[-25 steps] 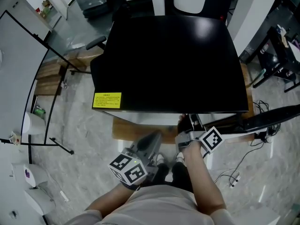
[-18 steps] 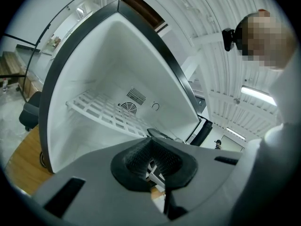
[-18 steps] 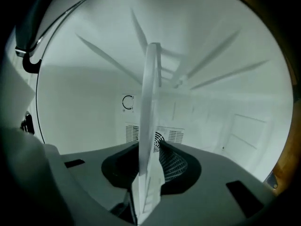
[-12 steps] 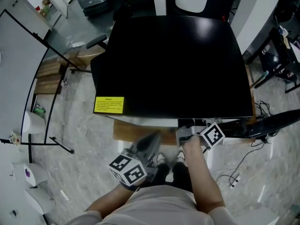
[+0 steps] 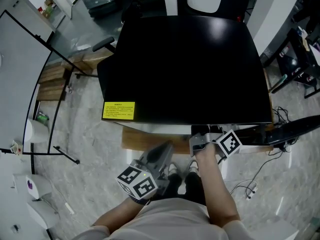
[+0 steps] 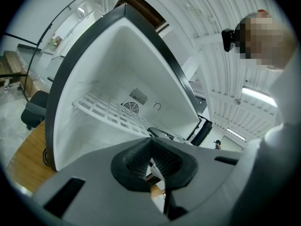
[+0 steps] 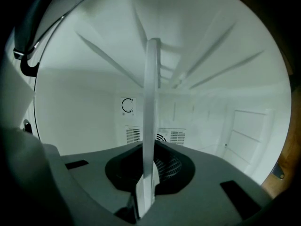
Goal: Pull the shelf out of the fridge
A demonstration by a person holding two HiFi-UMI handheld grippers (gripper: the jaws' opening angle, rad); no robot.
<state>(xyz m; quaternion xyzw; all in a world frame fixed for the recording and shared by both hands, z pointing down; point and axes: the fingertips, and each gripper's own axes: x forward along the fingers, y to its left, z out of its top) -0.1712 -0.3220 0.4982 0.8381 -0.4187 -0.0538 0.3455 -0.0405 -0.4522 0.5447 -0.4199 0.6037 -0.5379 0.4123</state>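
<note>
The right claw (image 7: 149,172) was closing on the shelf (image 7: 151,102) edge between its jaws; the left claw (image 6: 151,161) was pressed together.

Fridge (image 5: 185,64) top glossy black; shelf (image 7: 150,102) smooth white plastic; board (image 5: 145,140) bare wood; floor (image 5: 90,149) marbled, stone-like.

The fridge (image 5: 185,69) is glossy black outside, with a yellow label (image 5: 119,110) of small dark print at its front left corner. Its inside is plain white. The shelf (image 6: 101,108) is white too, a grid of slats. The left gripper (image 6: 151,161) is grey with black ribbed pads (image 6: 134,157). Its cube (image 5: 137,180) has black-and-white square markers. The floor (image 5: 90,149) is pale grey and marbled. The board (image 5: 145,140) under the fridge is brown wood.
</note>
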